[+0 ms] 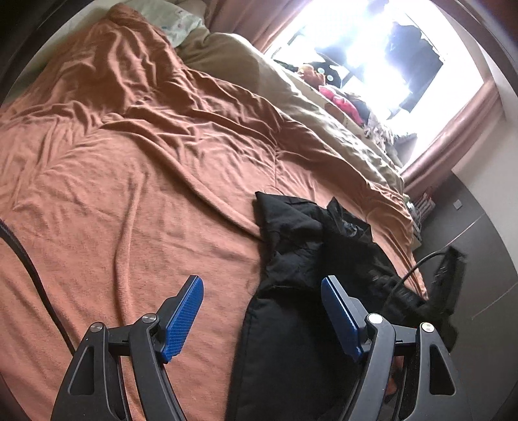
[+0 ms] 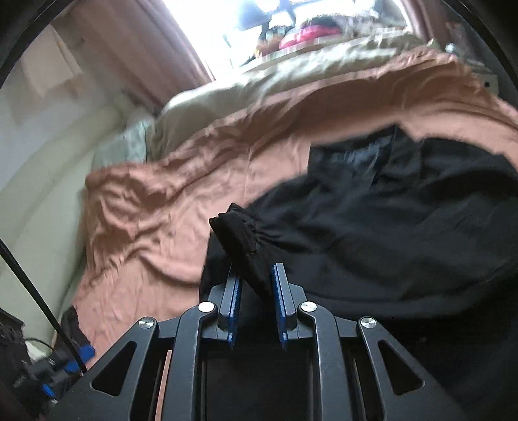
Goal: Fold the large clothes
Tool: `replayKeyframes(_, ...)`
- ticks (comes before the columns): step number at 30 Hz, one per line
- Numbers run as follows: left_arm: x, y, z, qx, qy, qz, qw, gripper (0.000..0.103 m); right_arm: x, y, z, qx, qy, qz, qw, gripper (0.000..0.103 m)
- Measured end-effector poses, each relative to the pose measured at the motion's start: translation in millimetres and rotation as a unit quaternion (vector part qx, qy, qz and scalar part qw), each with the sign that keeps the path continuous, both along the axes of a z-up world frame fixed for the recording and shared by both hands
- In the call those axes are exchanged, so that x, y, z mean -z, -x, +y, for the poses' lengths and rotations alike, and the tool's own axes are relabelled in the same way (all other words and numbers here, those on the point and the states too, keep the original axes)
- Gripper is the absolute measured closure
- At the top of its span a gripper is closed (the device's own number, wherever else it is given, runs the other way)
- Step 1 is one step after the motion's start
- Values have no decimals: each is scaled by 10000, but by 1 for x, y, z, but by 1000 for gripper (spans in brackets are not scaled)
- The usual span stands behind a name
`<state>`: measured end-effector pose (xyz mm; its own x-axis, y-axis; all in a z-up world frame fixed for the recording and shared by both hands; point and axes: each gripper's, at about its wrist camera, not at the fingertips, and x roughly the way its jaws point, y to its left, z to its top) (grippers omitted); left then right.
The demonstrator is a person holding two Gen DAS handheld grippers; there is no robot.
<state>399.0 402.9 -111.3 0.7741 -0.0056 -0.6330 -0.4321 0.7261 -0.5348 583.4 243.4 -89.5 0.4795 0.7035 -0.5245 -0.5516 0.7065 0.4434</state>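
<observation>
A large black garment [image 1: 301, 252] lies crumpled on the orange blanket [image 1: 129, 162] at the bed's right side. My left gripper [image 1: 262, 285] is wide open and empty, hovering over the garment's left edge. In the right wrist view the same garment [image 2: 404, 220] spreads across the right half. My right gripper [image 2: 255, 275] is shut on the garment's ribbed sleeve cuff [image 2: 239, 236], which sticks up between the blue pads [image 2: 279, 291].
A beige duvet [image 1: 291, 97] and a pillow [image 1: 171, 19] lie at the bed's far side. A bright window with pink curtains [image 1: 453, 129] has clutter on its sill. The other gripper [image 1: 446, 278] and cable sit right; cables and plugs [image 2: 48, 366] lie low left.
</observation>
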Motion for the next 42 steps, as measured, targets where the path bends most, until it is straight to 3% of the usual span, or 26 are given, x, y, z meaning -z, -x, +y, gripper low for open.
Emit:
replayKeyframes(3, 2, -2, 0, 19, 13, 22, 10000, 26, 14, -19, 1, -176, -181, 600, 9979, 68)
replayKeyframes(5, 3, -5, -3, 66, -7, 52, 10000, 26, 13, -25, -7, -182, -240, 647, 9974, 36)
replayKeyframes(6, 3, -6, -4, 88, -18, 59, 9999, 26, 10, -25, -12, -185, -270, 615, 9976, 34)
replayKeyframes(11, 3, -16, -16, 252, -113, 105, 9996, 26, -6, -16, -58, -252, -278, 736, 9966, 34)
replayKeyframes(17, 3, -33, -36, 573, -208, 102, 9981, 26, -19, 12, -159, 563, -343, 355, 9972, 34)
replayKeyframes(20, 2, -44, -46, 702, -304, 121, 9970, 26, -9, 10, -203, 1012, -539, 331, 9929, 34)
replayKeyframes(23, -2, -55, -58, 825, -529, 161, 9951, 26, 11, -7, -237, 1381, -758, 656, 9853, 34)
replayKeyframes(28, 4, -84, -80, 1242, -891, 476, 9871, 26, 22, -31, -264, 1917, -961, 830, 9732, 35)
replayKeyframes(29, 8, -94, -84, 1321, -974, 626, 9845, 26, 26, -36, -267, 1966, -1061, 934, 9703, 40)
replayKeyframes(34, 23, -131, -95, 1523, -921, 875, 9801, 26, 44, -54, -269, 2041, -1333, 1309, 9609, 55)
replayKeyframes(38, 43, -158, -101, 1548, -1018, 1319, 9738, 26, 50, -65, -279, 2070, -1469, 1417, 9568, 55)
replayKeyframes(42, 66, -176, -97, 1447, -842, 1645, 9721, 28, 57, -73, -287, 2020, -1603, 1507, 9544, 68)
